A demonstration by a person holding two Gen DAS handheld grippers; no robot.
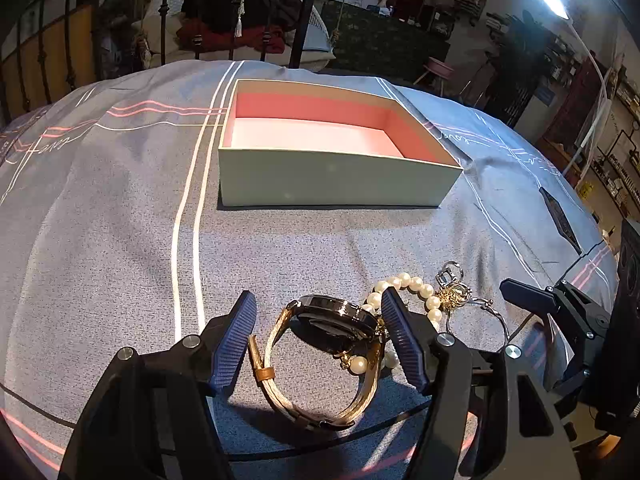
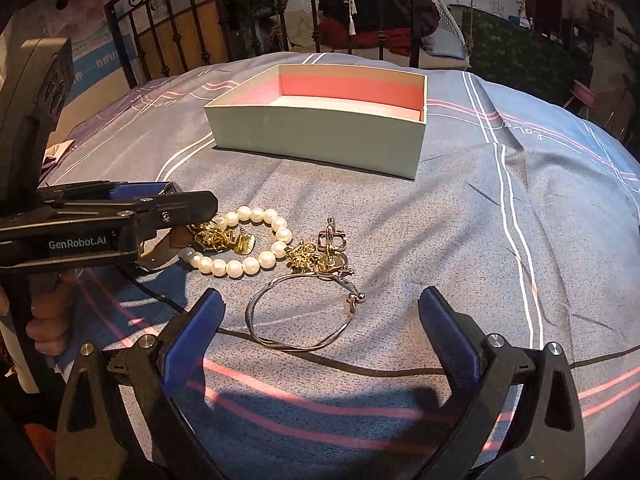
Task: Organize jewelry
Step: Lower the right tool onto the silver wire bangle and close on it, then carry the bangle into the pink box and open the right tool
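Observation:
A gold watch [image 1: 336, 322] with a tan strap stands on its side on the quilt. My left gripper [image 1: 318, 300] is shut on it, one blue pad against each side. A pearl bracelet [image 2: 240, 269], gold charms [image 2: 304, 258] and a silver ring [image 2: 332, 238] lie just right of the watch. Over a thin silver bangle [image 2: 298, 347] my right gripper [image 2: 320, 292] stands wide open, the bangle lying untouched between its fingers. Farther back sits an open pale green box [image 2: 320, 136] with a pink lining and nothing inside. In the right wrist view the left gripper [image 2: 200, 200] hides the watch.
Everything rests on a grey-blue quilt [image 1: 120, 220] with pink and white stripes, which falls away at the edges. A black iron bed frame [image 1: 304, 12] rises behind the box. A flat black object [image 1: 560, 216] lies at the quilt's right edge. A hand [image 2: 40, 320] holds the left gripper's handle.

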